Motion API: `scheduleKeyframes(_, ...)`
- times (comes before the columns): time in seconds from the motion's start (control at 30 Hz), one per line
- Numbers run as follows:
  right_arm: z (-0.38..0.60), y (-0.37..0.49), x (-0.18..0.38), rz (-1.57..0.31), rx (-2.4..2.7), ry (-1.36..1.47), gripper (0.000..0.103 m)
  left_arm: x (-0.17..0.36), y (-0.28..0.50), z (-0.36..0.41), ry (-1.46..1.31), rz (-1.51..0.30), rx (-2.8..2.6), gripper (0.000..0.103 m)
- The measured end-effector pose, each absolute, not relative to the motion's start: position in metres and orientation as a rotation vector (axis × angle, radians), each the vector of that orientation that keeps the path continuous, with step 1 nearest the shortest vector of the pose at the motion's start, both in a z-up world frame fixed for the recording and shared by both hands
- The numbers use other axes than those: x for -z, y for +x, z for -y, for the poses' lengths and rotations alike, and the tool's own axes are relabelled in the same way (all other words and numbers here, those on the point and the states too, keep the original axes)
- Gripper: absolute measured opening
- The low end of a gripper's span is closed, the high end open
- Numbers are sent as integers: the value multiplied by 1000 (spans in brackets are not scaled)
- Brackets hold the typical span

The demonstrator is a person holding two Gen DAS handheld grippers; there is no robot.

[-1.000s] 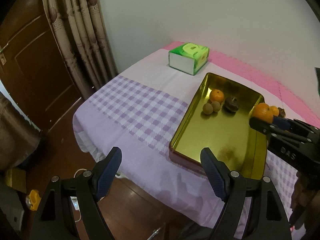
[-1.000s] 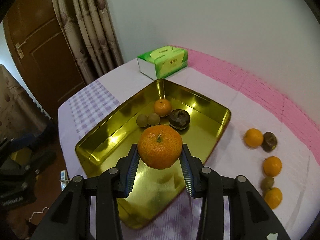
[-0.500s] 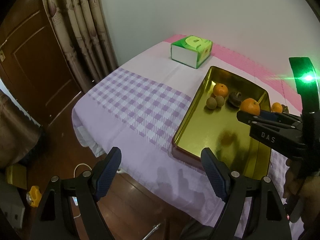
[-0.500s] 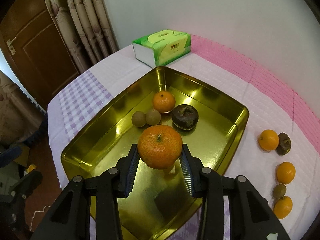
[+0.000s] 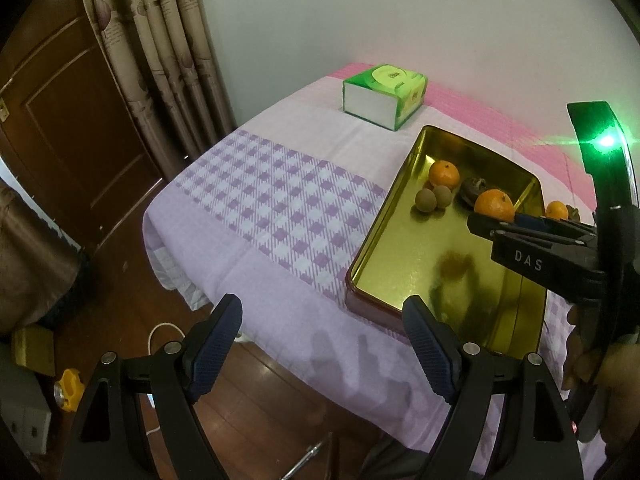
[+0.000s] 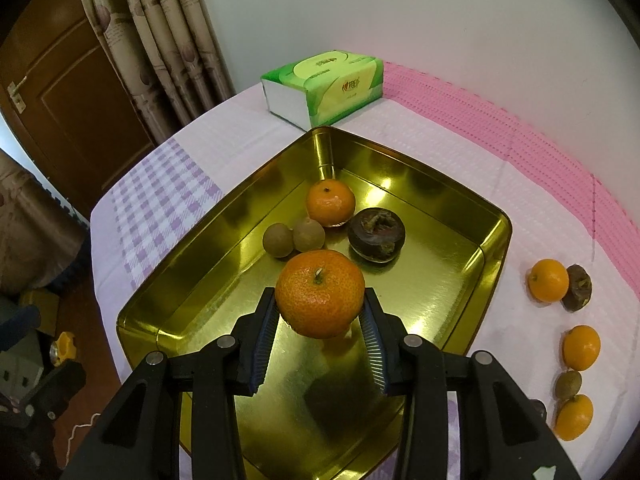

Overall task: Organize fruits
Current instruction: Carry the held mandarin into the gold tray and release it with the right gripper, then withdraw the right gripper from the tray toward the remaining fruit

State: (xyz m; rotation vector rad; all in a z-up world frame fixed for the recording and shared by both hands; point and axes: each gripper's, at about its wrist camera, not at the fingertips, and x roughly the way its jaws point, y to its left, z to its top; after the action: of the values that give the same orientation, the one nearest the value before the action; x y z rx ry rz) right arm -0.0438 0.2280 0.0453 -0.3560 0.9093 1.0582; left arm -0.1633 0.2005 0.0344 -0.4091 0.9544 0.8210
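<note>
Right gripper (image 6: pixel 320 320) pinching a mandarin (image 6: pixel 320 293) between its fingers, held above the middle of the gold tray (image 6: pixel 440 200) on the worktop (image 6: pixel 460 144). Left gripper (image 5: pixel 320 344) spread wide with nothing between its fingers, hanging off the worktop's near edge. In the tray: another mandarin (image 6: pixel 330 202), two small brown fruits (image 6: pixel 294 237), one dark fruit (image 6: pixel 376 233); more fruit (image 6: pixel 548 280) lying right of the tray, tissue pack (image 6: pixel 324 86) just behind it.

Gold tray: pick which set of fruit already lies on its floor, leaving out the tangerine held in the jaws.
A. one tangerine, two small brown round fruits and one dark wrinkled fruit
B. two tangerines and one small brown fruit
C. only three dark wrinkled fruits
A: in the gold tray lie one tangerine, two small brown round fruits and one dark wrinkled fruit.
</note>
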Motion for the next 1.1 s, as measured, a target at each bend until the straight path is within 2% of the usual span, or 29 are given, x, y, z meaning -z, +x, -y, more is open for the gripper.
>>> scheduleKeyframes(0.27, -231, -43, -49, -913, -1079, -313, 41, -34, -164, -201, -409, -955, -822, 83)
scheduleKeyframes(0.53, -218, -44, -69, -828, -1100, -236, 42, -34, -165, -201, -406, -955, -825, 83)
scheduleKeyframes(0.83, -159, -42, -84, -756, -1067, -67, 44, -35, -164, -200, -393, -956, -828, 83)
scheduleKeyframes(1.1, -92, -33, -59, -779, -939, -50, 45, -37, -162, -194, -368, -955, -834, 83)
